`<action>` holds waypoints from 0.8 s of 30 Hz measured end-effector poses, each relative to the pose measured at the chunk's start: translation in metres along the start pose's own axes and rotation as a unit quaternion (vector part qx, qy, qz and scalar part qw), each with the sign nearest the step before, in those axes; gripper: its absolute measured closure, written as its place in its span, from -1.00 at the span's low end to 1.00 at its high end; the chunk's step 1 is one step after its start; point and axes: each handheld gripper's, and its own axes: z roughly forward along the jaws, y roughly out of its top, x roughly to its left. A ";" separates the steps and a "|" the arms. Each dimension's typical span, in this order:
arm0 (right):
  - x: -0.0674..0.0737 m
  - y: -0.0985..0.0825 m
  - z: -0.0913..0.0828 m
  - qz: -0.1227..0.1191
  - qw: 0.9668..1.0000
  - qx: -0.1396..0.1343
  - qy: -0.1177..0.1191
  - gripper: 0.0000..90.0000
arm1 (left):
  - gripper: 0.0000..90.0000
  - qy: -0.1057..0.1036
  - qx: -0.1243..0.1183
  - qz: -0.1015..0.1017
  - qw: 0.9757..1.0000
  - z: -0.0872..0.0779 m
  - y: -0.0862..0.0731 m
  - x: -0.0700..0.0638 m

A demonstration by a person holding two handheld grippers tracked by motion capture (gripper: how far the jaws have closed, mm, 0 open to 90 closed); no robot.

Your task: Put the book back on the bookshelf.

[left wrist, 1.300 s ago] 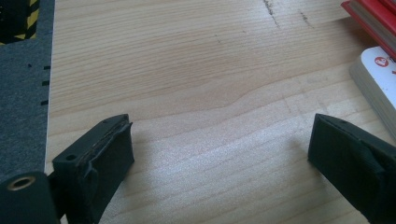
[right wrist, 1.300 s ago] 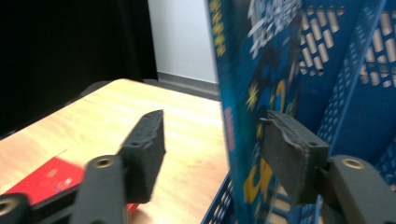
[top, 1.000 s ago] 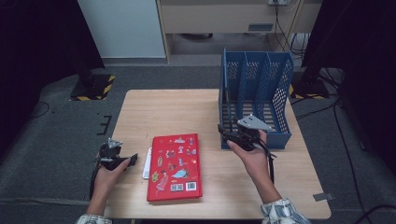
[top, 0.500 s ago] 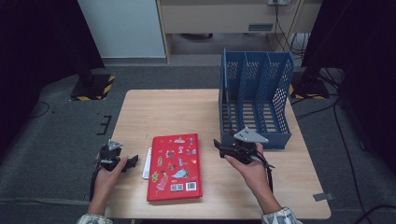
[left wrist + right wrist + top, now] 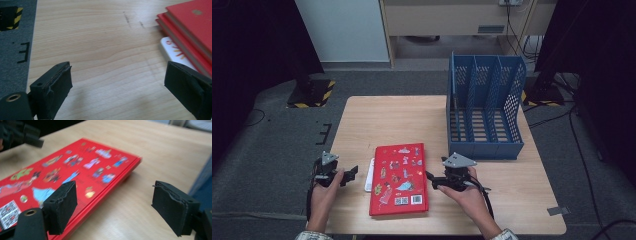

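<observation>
A red book (image 5: 399, 177) with cartoon stickers lies flat on the wooden table (image 5: 397, 120), over a white flat object (image 5: 370, 175) that sticks out at its left edge. My left gripper (image 5: 352, 173) rests low on the table just left of the book, open with bare wood between its jaws (image 5: 117, 90); they have just been closing a little. My right gripper (image 5: 432, 181) is at the book's right edge, pointing left at it, open with nothing between its jaws (image 5: 115, 212), which have just been opening. The book (image 5: 70, 170) lies close ahead of its left jaw.
A blue three-slot file rack (image 5: 484, 107) stands at the table's back right, its front lip just beyond my right hand. The table's left edge and grey floor (image 5: 15, 37) lie close to my left gripper. Bare wood stretches behind the book.
My right hand has come away from the rack's front, moving down and toward me to the book's right edge. The left hand has stayed put.
</observation>
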 end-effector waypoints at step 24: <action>0.023 -0.008 0.013 -0.003 0.997 0.037 0.068 -0.57 | -0.84 -0.092 -0.013 0.084 0.992 -0.032 0.000 -0.080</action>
